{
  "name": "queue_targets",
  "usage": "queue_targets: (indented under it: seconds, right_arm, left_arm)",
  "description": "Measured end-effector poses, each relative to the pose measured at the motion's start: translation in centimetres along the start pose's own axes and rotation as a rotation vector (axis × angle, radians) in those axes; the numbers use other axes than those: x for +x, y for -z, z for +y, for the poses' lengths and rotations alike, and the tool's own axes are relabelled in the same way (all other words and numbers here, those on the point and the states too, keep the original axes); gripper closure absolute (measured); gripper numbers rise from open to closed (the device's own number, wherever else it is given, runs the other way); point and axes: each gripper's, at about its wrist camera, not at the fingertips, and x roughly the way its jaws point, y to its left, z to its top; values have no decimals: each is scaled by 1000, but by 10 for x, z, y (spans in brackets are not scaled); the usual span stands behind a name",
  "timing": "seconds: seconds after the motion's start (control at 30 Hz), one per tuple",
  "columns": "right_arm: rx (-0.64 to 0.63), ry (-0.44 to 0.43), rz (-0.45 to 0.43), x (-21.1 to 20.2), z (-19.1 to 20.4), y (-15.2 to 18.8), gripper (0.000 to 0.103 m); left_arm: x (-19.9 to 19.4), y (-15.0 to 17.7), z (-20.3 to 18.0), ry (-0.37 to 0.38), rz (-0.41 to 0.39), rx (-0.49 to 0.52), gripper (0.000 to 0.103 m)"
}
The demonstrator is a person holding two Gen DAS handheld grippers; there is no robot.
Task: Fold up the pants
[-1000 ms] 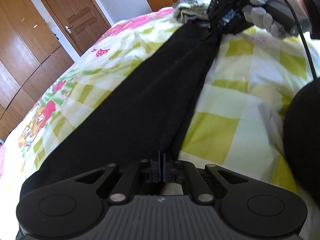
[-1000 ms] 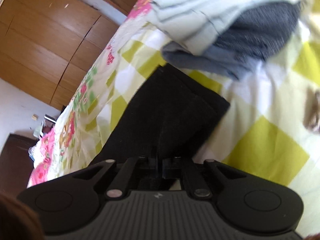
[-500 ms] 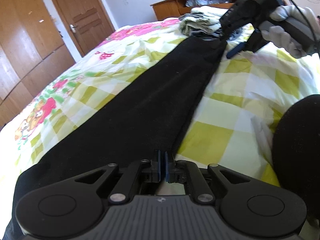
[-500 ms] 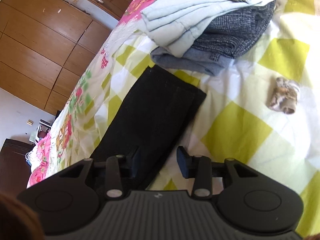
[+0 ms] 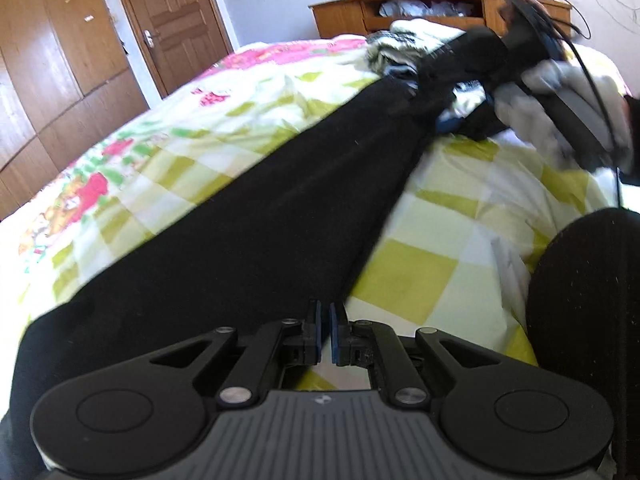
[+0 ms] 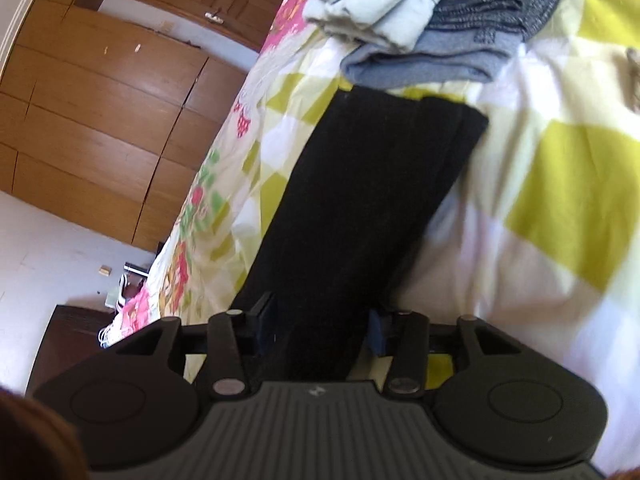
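We see the black pants [image 5: 248,216] stretched out long and flat across the checked bedspread [image 5: 420,280], legs laid one over the other, cuff ends [image 6: 440,120] lying just short of a stack of folded clothes [image 6: 440,52].

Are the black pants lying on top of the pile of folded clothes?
No, the black pants lie flat on the checked bedsheet, with their end stopping just short of the folded clothes.
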Motion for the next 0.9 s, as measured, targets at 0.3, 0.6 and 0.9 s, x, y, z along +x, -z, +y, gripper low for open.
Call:
queue_targets:
  seconds: [0.3,0.6,0.9]
  right_arm:
    - [9,25,28,-7,-4,5,64]
    - [106,-65,-61,21,-13,-4,63]
    - [163,-94,-134,21,5,-18,97]
  left_arm:
    - [12,-4,4,6,-9,-24,81]
    - [14,-8,8,-7,-25,-56,80]
    - [8,26,44,-105,103,-237,77]
